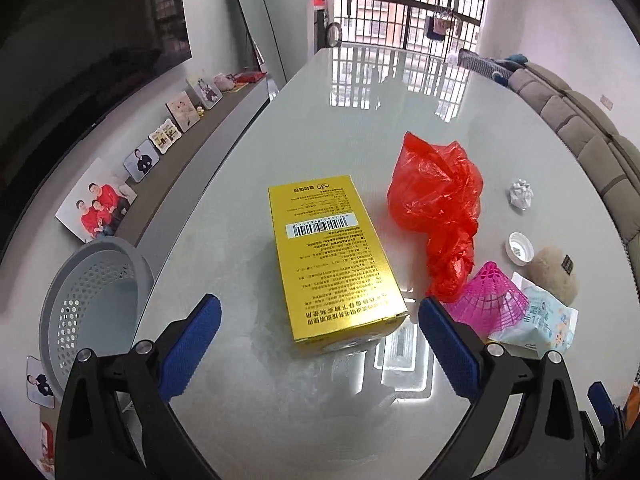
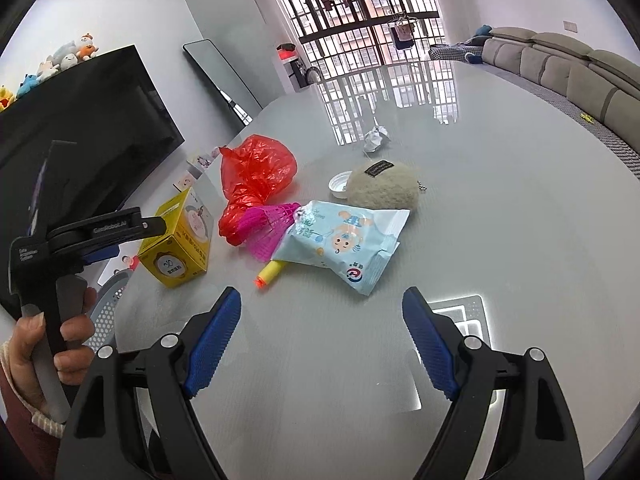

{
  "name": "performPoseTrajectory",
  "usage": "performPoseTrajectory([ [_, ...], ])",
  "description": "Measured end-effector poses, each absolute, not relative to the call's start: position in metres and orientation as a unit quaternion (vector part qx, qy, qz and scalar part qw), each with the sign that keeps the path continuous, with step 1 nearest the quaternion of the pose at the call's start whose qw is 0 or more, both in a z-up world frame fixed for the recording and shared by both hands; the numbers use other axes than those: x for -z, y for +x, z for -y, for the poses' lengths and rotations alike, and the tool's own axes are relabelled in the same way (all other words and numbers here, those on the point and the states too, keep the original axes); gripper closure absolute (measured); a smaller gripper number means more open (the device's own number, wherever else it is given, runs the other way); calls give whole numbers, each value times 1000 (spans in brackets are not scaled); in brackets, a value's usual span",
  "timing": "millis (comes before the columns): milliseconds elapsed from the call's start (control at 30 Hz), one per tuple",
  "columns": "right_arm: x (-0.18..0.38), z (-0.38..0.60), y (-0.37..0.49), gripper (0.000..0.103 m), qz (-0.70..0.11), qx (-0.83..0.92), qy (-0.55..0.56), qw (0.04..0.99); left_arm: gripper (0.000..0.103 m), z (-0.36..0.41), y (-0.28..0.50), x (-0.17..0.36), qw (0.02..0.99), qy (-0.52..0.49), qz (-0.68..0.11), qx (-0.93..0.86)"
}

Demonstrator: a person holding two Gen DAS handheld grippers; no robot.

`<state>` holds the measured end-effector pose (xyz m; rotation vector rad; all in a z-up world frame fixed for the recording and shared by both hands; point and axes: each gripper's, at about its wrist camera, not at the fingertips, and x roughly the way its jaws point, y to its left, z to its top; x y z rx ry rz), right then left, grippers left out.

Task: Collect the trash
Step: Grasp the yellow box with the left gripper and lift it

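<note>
A yellow box point(image 1: 332, 256) lies flat on the glossy table point(image 1: 320, 120), just ahead of my open left gripper point(image 1: 320, 312), whose blue pads flank its near end without touching it. Right of it lie a red plastic bag point(image 1: 440, 204), a pink shuttlecock point(image 1: 492, 300), a blue wipes packet point(image 1: 548, 320), a white cap point(image 1: 520, 248), a beige plush ball point(image 1: 556, 272) and crumpled paper point(image 1: 522, 194). My right gripper point(image 2: 322, 320) is open and empty above bare table, short of the wipes packet point(image 2: 344, 248) and a yellow foam dart point(image 2: 270, 274). The box point(image 2: 180, 248) and the bag point(image 2: 256, 176) show at its left.
A grey perforated basket point(image 1: 92, 304) stands below the table's left edge. A shelf with photos point(image 1: 160, 148) and a dark TV point(image 2: 80, 128) line the left wall. A sofa point(image 2: 580, 72) runs along the right. The left gripper's body point(image 2: 80, 240) and a hand show at left.
</note>
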<state>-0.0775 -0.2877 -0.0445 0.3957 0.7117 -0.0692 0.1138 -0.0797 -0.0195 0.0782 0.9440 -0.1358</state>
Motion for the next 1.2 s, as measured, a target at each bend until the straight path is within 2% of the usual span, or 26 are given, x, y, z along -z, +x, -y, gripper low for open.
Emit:
performPoseTrajectory([
  [233,51,297,-80,24,-345,36,201,916,6,86,147,42,859,31,-508,49],
  [433,54,302,-80,24,-344,37,206,915,7,90,158,55,856,49,-514,26],
  [467,54,302,-80,24,-344,37,206,915,11,90,159,57,855,51,-515,24],
  [533,55,302,-79,24,-345,38,205,915,25,89,160,60,852,46,-520,30],
  [567,55,302,-79,24,-345,38,205,915,38,88,162,62,850,44,-523,33],
  [600,55,303,-80,24,-346,39,205,915,39,87,161,63,850,42,-524,36],
  [833,57,302,-78,24,-350,43,198,914,41,81,142,58,864,45,-497,60],
  [1200,53,297,-61,24,-361,58,155,918,41,57,76,22,899,78,-425,73],
])
